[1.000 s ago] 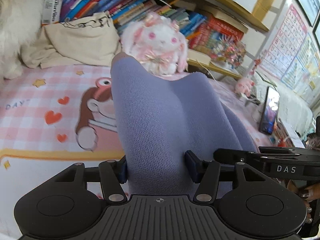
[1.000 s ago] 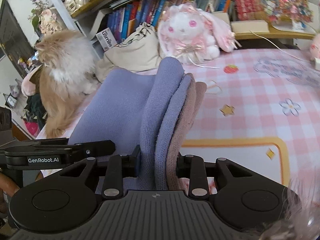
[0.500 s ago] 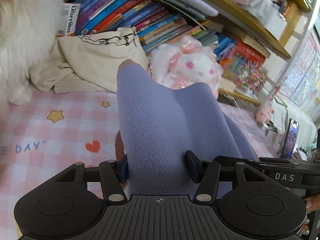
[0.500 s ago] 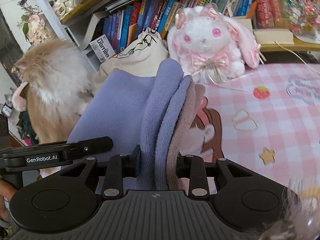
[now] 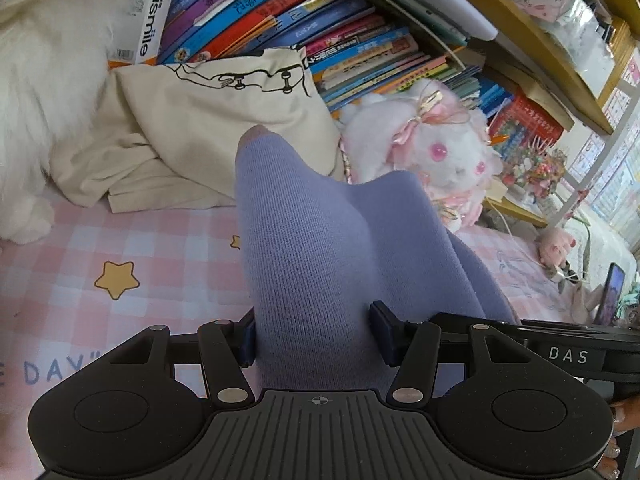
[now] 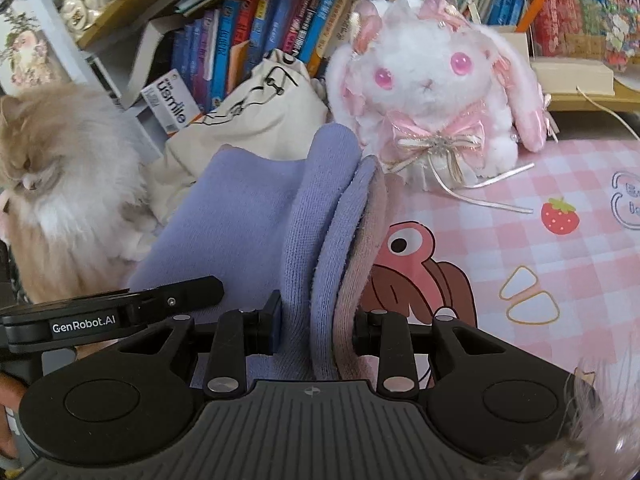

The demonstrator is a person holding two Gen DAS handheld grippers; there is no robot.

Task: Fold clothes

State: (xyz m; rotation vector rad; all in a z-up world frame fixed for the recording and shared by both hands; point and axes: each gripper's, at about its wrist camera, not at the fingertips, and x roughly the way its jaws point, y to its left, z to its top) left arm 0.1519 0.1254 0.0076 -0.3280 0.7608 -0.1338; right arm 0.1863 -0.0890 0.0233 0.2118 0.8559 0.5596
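A folded lavender knit garment (image 5: pixel 320 248) with a pinkish inner layer is lifted above the pink checked cloth (image 5: pixel 132 240). My left gripper (image 5: pixel 314 334) is shut on a thick fold of it, pads pressing both sides. In the right wrist view the same lavender garment (image 6: pixel 320 240) shows its stacked edges, lavender then dusty pink, and my right gripper (image 6: pixel 316 326) is shut on that bundle. Each gripper's body shows at the other view's edge, so both hold one piece side by side.
A cream tote bag (image 5: pixel 216 120) lies right ahead, beside a pink-and-white plush rabbit (image 6: pixel 432 92). A fluffy cat (image 6: pixel 60 176) sits at the left. Rows of books (image 5: pixel 304 28) fill the shelf behind. A phone (image 5: pixel 610 300) stands far right.
Both grippers carried the garment forward toward the shelf; the tote bag, rabbit and books have grown larger and nearer. Grips on the cloth are unchanged.
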